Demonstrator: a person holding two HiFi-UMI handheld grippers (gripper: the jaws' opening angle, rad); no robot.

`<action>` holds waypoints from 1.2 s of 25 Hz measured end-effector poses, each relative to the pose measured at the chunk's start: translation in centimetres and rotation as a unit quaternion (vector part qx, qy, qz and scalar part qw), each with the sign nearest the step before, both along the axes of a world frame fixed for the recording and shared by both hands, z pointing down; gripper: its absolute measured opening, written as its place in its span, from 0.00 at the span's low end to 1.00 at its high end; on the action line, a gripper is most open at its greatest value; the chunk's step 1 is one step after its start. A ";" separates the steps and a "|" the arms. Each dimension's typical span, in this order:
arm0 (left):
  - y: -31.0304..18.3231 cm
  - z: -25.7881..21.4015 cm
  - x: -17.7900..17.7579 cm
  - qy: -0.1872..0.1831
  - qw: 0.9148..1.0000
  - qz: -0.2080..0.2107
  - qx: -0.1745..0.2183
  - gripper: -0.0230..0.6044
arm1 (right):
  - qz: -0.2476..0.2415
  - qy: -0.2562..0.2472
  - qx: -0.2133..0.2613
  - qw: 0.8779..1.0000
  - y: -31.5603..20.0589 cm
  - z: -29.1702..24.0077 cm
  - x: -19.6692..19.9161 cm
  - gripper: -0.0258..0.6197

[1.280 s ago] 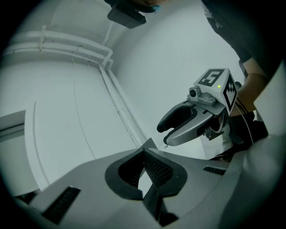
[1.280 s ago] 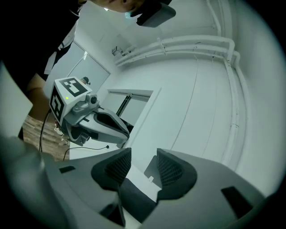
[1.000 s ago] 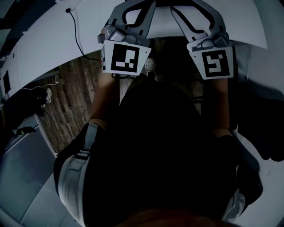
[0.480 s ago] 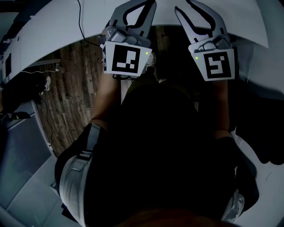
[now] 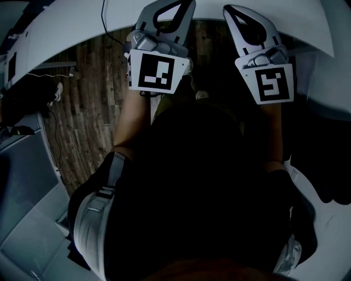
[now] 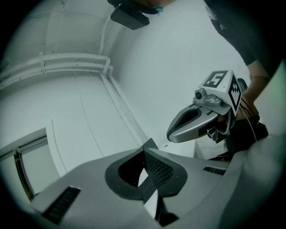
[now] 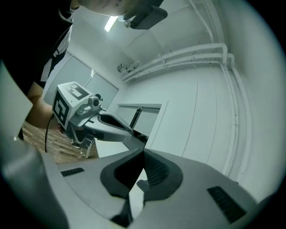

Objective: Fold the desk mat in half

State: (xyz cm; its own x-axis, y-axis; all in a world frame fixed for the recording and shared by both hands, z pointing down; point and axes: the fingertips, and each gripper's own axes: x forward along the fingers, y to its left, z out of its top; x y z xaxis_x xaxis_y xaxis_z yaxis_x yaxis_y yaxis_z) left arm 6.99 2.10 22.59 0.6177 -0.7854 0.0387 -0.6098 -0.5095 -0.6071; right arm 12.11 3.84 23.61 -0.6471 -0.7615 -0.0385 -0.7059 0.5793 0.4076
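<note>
I'm looking down past a black-clothed torso [image 5: 203, 192] that is filling the middle and bottom of the head view and hiding everything beneath it. Two bare forearms are reaching up-frame from it, and each is ending behind a white cube with black square markers, two cubes in all, left [image 5: 156, 71] and right [image 5: 271, 82].

Beyond the cubes, two grey two-jaw grippers are pointing to the top of the frame, side by side with a dark gap between them. The left one's tips are being cut off by the top edge.

In its own view the left gripper [image 6: 144, 151] is showing its ribbed pads meeting at the tips. The right gripper [image 7: 143, 153] has just been closing and is showing its pads together too. Behind each pair of pads I'm seeing only a pale sliver, and I cannot tell whether it is sheet or background.

A strip of brown plank floor [image 5: 93, 99] is lying open in the upper left, between the torso and the curved edge of a white flat surface [image 5: 66, 27]. That surface is running along the top of the frame and out of it, with one black cable [image 5: 103, 16] crossing it. I cannot tell whether it is the desk mat or bare tabletop.

Farthest off, white wall pipes [image 6: 67, 62] are showing in both gripper views.
</note>
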 end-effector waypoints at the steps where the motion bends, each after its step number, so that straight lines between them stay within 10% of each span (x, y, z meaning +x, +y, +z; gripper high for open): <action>1: 0.3 0.0 -0.1 -0.001 1.000 0.000 0.000 0.06 | -0.005 0.001 -0.002 1.000 0.3 0.0 -0.3 0.09; 30: 1.9 -0.6 -0.4 0.002 1.000 0.008 0.010 0.06 | 0.014 0.033 0.054 0.998 0.9 -1.3 -1.6 0.09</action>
State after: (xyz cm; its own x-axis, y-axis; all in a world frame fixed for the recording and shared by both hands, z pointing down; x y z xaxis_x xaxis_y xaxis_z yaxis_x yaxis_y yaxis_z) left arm 6.55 4.00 21.96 0.6300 -0.7763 0.0209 -0.6047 -0.5073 -0.6140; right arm 10.46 4.73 22.27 -0.6291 -0.7733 -0.0789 -0.6910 0.5099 0.5124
